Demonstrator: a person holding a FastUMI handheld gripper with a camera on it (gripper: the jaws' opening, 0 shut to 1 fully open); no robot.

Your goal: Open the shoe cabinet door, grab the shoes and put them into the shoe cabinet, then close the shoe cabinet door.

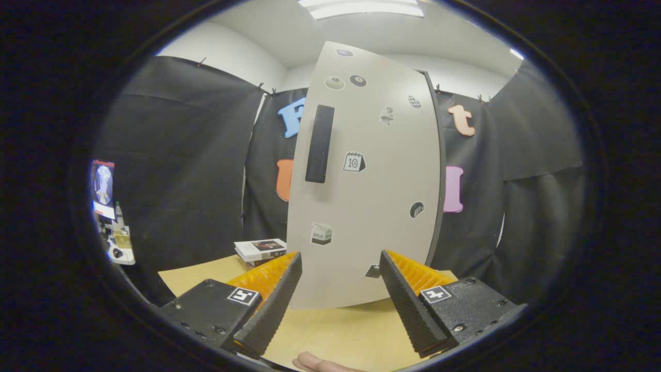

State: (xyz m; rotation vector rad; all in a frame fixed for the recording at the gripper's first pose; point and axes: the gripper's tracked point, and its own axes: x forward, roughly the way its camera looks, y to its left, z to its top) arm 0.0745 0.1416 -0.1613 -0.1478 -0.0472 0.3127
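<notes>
Black cloth walled the booth behind a pale wooden table point(330, 336), where your cabinet point(366, 206) stood upright just ahead of the fingers, its light grey door point(372, 232) dotted with stickers and fitted with a dark vertical handle point(319, 143). Your gripper point(338, 281) stood wide open, holding nothing. Books point(261, 249) lay stacked left of the cabinet.
</notes>
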